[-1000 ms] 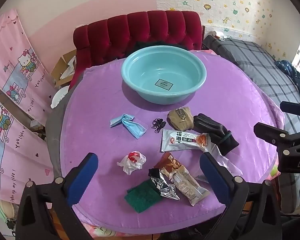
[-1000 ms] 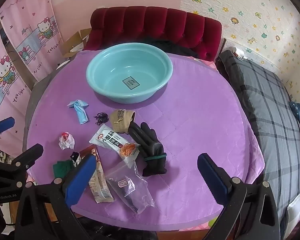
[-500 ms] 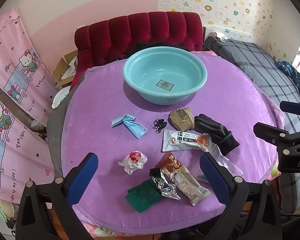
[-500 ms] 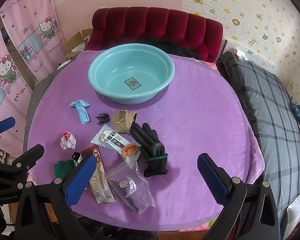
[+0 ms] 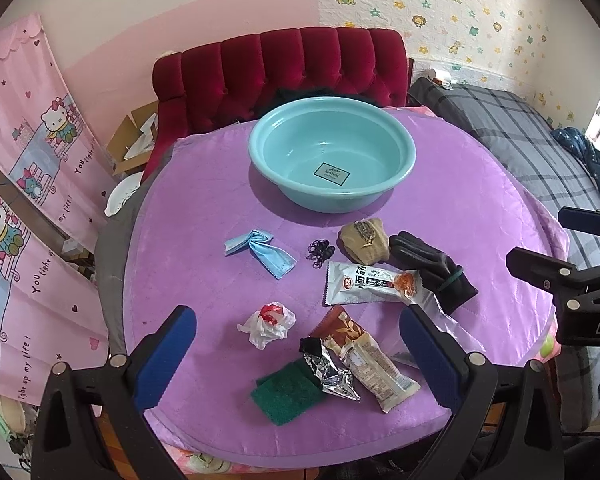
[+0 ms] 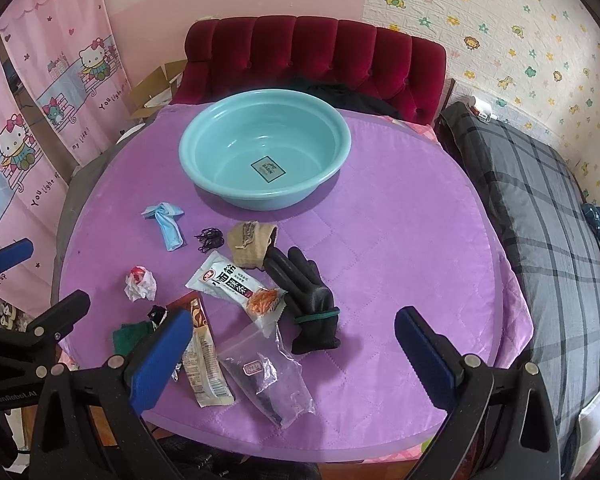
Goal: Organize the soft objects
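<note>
Since nothing's in the teal basin (image 6: 264, 156) yet, I'd say the step in hand is picking a first soft item, and the black glove (image 6: 306, 300) looks like the easy starter for the right gripper (image 6: 296, 354): it lies nearest, though its fingers touch the white snack packet (image 6: 236, 284), so pinch the cuff end and lift straight up so nothing drags along. For the left gripper (image 5: 300, 354), the green scouring pad (image 5: 286, 390) has a foil wrapper (image 5: 330, 372) lying across one corner, so maybe go for the crumpled white bag (image 5: 268, 322) instead. Both grippers hover over the near edge of the purple table (image 6: 400, 232), jaws spread wide, nothing between them, angled down toward the clutter, side by side.
</note>
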`<act>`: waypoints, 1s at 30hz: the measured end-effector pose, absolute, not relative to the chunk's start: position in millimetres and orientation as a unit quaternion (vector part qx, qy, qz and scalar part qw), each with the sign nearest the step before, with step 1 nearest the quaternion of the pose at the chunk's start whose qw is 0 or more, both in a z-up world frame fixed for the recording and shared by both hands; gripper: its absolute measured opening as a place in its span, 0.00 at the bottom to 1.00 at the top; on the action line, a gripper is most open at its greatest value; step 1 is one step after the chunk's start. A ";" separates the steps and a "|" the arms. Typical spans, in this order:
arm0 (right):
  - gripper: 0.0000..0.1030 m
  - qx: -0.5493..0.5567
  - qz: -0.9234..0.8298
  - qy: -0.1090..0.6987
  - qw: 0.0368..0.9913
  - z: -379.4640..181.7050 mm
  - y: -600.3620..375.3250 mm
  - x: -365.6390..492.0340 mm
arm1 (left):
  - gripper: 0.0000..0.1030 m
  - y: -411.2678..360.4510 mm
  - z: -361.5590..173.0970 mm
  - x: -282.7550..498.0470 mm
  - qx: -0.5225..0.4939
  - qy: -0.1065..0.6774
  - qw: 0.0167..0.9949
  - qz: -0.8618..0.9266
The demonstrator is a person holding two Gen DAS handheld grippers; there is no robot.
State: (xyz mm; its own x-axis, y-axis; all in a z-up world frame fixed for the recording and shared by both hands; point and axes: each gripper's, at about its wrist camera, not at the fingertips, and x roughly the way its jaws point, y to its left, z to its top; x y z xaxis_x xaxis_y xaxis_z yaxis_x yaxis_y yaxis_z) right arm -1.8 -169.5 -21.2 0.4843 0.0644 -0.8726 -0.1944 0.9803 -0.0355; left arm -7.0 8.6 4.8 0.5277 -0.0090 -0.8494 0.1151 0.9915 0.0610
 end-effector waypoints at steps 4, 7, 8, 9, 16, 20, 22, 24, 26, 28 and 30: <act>1.00 -0.064 0.078 0.500 0.860 -20.0 -168.8 -2.6 | 1.00 8.7 5.6 -7.5 0.055 0.483 0.873 -0.034; 1.00 -0.065 0.077 0.500 0.860 -20.0 -168.4 -2.9 | 1.00 8.1 6.0 -8.3 0.057 0.484 0.872 -0.036; 1.00 -0.066 0.077 0.500 0.860 -19.5 -168.6 -2.9 | 1.00 7.9 6.5 -8.4 0.057 0.483 0.873 -0.036; 1.00 -0.066 0.076 0.500 0.860 -18.9 -168.4 -3.2 | 1.00 8.1 7.3 -8.4 0.055 0.482 0.873 -0.036; 1.00 -0.068 0.077 0.496 0.862 -16.1 -167.6 -5.0 | 1.00 7.0 7.1 -11.4 0.055 0.480 0.875 -0.040; 1.00 -0.065 0.076 0.495 0.863 -16.3 -167.9 -6.1 | 1.00 7.4 5.4 -12.4 0.056 0.481 0.874 -0.040; 1.00 -0.067 0.078 0.495 0.863 -16.6 -167.2 -7.0 | 1.00 7.7 5.8 -12.7 0.053 0.480 0.875 -0.040; 1.00 -0.068 0.078 0.496 0.862 -16.4 -167.2 -7.7 | 1.00 7.2 6.6 -13.4 0.053 0.478 0.876 -0.040; 1.00 -0.069 0.077 0.495 0.863 -15.4 -167.8 -7.8 | 1.00 6.5 6.9 -13.7 0.053 0.477 0.876 -0.042; 1.00 -0.070 0.076 0.493 0.864 -14.1 -168.6 -8.1 | 1.00 6.1 7.0 -13.5 0.053 0.476 0.877 -0.043; 1.00 -0.069 0.074 0.491 0.865 -12.8 -169.0 -8.2 | 1.00 6.1 7.1 -13.0 0.055 0.477 0.876 -0.046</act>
State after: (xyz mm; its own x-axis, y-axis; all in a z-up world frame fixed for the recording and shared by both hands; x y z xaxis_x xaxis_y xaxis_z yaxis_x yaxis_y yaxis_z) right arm -8.2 -169.0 -12.8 0.5074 0.0601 -0.8596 -0.1963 0.9794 -0.0474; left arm -13.0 6.1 7.1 0.5410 -0.0276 -0.8406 0.1333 0.9896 0.0533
